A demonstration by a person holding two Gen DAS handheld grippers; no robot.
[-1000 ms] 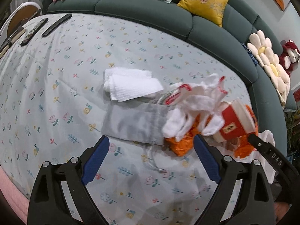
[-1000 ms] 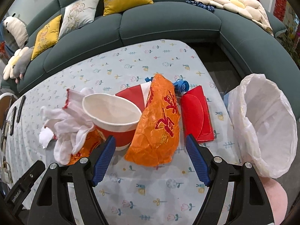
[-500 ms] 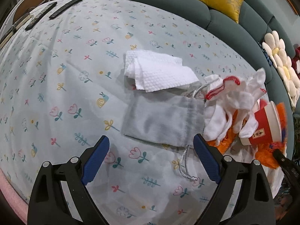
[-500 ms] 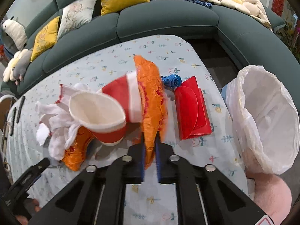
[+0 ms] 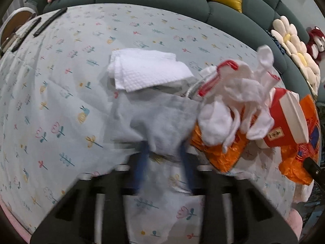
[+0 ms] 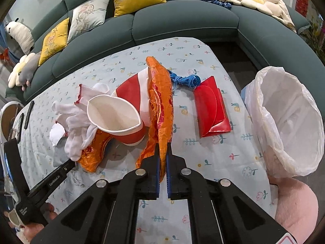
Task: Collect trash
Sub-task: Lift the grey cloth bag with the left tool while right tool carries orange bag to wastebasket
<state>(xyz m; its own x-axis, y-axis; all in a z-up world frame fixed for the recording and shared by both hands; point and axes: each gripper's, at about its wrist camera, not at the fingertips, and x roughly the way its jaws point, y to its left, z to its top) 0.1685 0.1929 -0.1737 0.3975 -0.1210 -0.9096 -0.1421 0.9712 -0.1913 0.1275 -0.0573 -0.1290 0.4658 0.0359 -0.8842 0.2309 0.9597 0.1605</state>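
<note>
Right claw (image 6: 162,158) is pinching the orange wrapper (image 6: 161,103), which stands up edge-on above the floral tabletop (image 6: 213,152). Left claw (image 5: 165,154), blurred, has its fingers around the near edge of the grey pouch (image 5: 160,120). Beside the wrapper lie a red paper cup (image 6: 119,120) and white gloves (image 6: 75,120); the white trash bag (image 6: 288,122) gapes at the right.

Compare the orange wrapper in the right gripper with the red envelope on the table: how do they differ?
The orange wrapper is crumpled and stands on edge, pinched by the right gripper; the red envelope lies flat and smooth, touched by nothing. The wrapper leans against the paper cup; the envelope lies apart, nearer the white bin bag. Both rest on the flowered tablecloth.
</note>
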